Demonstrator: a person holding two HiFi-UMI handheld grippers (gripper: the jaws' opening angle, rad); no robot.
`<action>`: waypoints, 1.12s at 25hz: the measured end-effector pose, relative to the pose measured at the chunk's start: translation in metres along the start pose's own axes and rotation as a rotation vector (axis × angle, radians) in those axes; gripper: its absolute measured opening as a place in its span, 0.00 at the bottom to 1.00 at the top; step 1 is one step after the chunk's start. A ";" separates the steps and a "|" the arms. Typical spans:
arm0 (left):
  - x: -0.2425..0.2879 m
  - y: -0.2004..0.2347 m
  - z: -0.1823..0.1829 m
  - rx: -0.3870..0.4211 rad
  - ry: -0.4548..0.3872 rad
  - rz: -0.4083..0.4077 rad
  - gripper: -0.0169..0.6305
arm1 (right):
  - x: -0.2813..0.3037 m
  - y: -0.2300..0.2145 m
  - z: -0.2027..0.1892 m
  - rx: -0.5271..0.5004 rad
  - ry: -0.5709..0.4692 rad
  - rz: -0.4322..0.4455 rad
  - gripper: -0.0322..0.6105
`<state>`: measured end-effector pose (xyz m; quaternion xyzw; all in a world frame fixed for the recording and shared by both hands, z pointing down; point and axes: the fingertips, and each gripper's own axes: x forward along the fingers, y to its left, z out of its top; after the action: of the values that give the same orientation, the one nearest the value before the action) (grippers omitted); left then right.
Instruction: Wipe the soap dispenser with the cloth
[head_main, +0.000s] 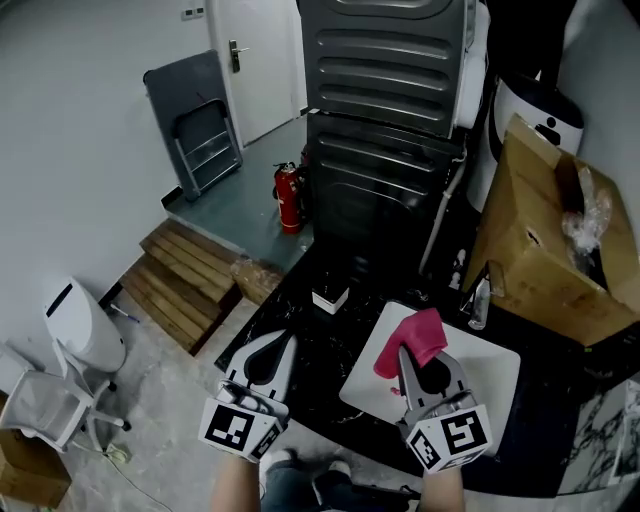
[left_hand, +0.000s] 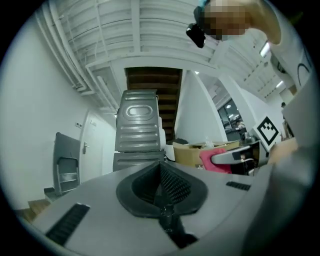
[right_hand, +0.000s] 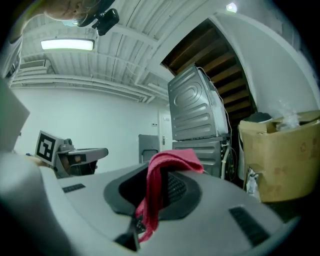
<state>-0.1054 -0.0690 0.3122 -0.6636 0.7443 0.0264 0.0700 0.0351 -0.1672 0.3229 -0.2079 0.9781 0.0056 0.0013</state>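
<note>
The fingers (left_hand: 176, 187) of the left gripper (left_hand: 161, 172) are pressed together with nothing between them. The fingers (right_hand: 176, 191) of the right gripper (right_hand: 156, 182) are closed on the pink cloth (right_hand: 169, 159), which bunches over their tips and hangs in a strip down the seam between them.

In the head view both grippers sit at the bottom of the frame, side by side but apart. The left is lower centre-left and the right lower centre-right, each pointing up the frame. Beneath them lies a black table (head_main: 320, 345). The right gripper and its cloth are over a white board (head_main: 495, 375) that lies flat on the table. A small white box (head_main: 329, 298) sits on the table near the centre of the frame, above the gap between the two grippers.

The soap dispenser (head_main: 478, 300) is a small clear bottle. It stands on the table just off the board's upper right corner, at the foot of an open cardboard box (head_main: 535, 245), up and right of the cloth and apart from it.

At lower left, down on the floor, are a white chair (head_main: 40, 402) and a rounded white appliance (head_main: 80, 325), with wooden pallets (head_main: 185, 275) above them. Further back, a red fire extinguisher (head_main: 289, 198) stands beside a dark ribbed machine (head_main: 385, 70) at top centre. At upper left, a folded grey chair (head_main: 200, 125) leans on the wall next to a white door (head_main: 258, 60).
</note>
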 end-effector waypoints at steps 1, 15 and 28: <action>0.007 0.005 -0.004 -0.021 -0.004 -0.005 0.05 | 0.003 -0.003 -0.002 0.003 0.006 -0.017 0.13; 0.119 0.058 -0.086 -0.070 0.196 -0.340 0.37 | 0.054 -0.018 -0.005 0.037 0.026 -0.298 0.13; 0.183 0.054 -0.164 -0.068 0.313 -0.541 0.32 | 0.083 -0.017 -0.045 0.065 0.177 -0.480 0.13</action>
<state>-0.1906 -0.2644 0.4456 -0.8356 0.5411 -0.0708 -0.0630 -0.0338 -0.2170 0.3678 -0.4337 0.8967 -0.0447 -0.0764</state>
